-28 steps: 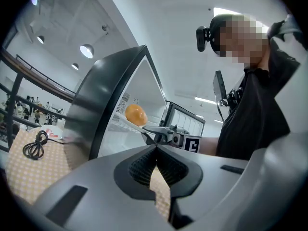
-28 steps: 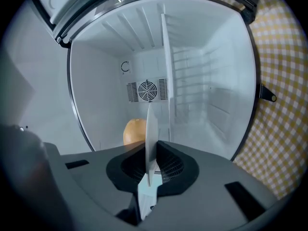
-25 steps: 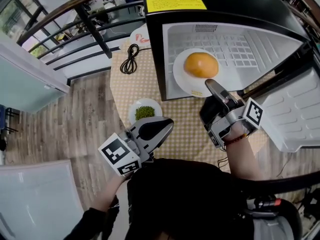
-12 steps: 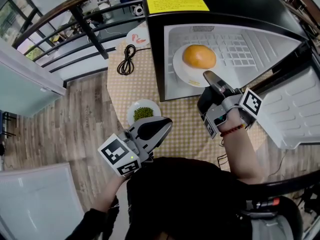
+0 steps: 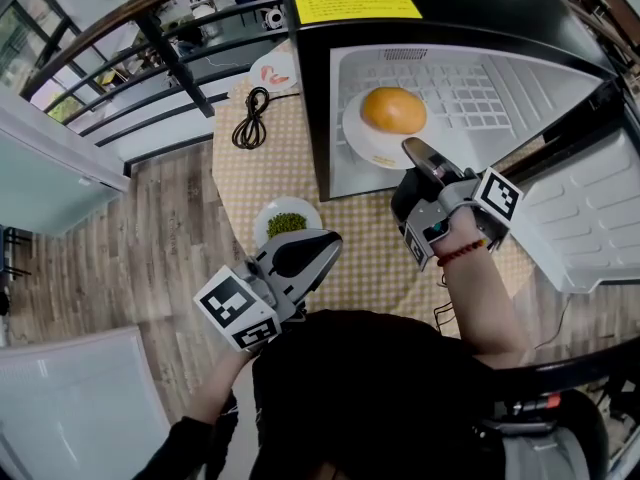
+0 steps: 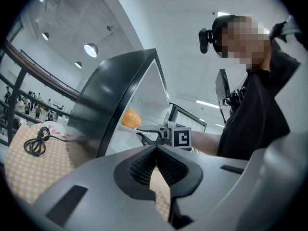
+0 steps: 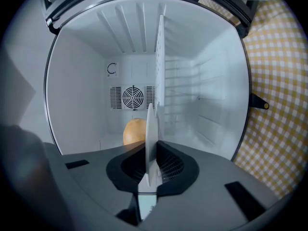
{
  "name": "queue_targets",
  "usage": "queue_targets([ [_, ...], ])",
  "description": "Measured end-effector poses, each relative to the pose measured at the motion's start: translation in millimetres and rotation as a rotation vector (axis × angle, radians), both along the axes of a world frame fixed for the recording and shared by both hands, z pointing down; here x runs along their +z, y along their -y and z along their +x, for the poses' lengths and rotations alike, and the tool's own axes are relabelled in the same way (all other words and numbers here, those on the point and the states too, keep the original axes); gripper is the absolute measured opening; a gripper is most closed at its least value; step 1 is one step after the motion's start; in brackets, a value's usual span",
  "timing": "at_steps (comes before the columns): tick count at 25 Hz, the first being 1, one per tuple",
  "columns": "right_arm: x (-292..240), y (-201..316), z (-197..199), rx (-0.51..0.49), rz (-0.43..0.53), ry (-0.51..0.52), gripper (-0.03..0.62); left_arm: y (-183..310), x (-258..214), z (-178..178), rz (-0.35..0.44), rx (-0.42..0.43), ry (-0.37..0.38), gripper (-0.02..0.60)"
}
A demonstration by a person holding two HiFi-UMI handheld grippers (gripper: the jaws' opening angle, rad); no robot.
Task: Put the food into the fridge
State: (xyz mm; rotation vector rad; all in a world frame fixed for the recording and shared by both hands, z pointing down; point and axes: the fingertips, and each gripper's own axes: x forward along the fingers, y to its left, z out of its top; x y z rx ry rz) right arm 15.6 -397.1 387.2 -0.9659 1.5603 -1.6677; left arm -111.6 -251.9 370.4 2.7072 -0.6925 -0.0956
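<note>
Right claw [image 5: 412, 150] grips the plate [image 5: 354, 134] inside the fridge [image 5: 470, 23]; left claw [image 5: 320, 245] clenched, empty.

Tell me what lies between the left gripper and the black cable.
In the head view, a white plate of green food sits there on the checked tablecloth.

Left gripper [image 6: 156, 149] closed, empty; right gripper [image 6: 140, 134] at plate [image 6: 126, 127] inside fridge [image 6: 106, 95].

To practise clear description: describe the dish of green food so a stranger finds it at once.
Find the black fridge open on the checked table. Outside it, near the table's edge, sits a white dish. Its heap is green; the plate in the fridge opening holds something orange.
</note>
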Motion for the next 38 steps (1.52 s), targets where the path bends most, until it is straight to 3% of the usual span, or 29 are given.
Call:
queue_targets([
  [38,1,4,-12,0.081,-0.124,-0.097,0.032,9,1,-1,-0.063,0.016,-0.11,0.012],
])
